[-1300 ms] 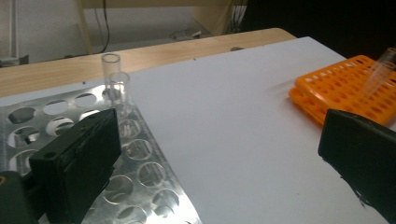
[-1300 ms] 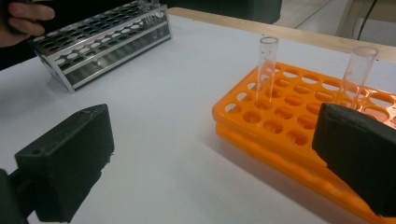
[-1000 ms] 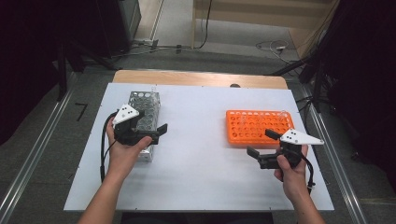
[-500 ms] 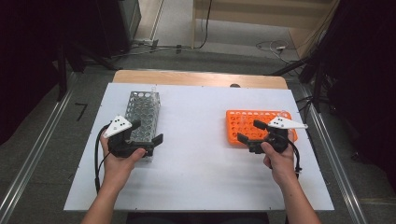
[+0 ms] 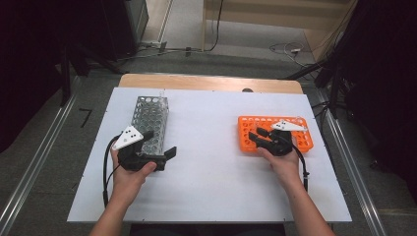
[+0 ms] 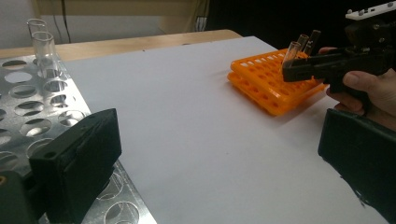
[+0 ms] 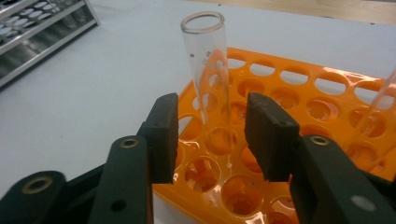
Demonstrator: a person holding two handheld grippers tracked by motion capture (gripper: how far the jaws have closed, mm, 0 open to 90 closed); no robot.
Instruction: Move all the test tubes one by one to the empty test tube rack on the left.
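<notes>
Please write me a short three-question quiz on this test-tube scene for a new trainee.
1. True or false: the right gripper has its pads pressed on the glass tube.
2. Which rack does that tube stand in? A) the metal rack B) the orange rack C) neither
3. Fill in: the left gripper is beside the ___ rack.

Key: 1 false, the tube stands between the jaws, which have just been closing, with gaps on both sides. 2 B. 3 metal.
</notes>
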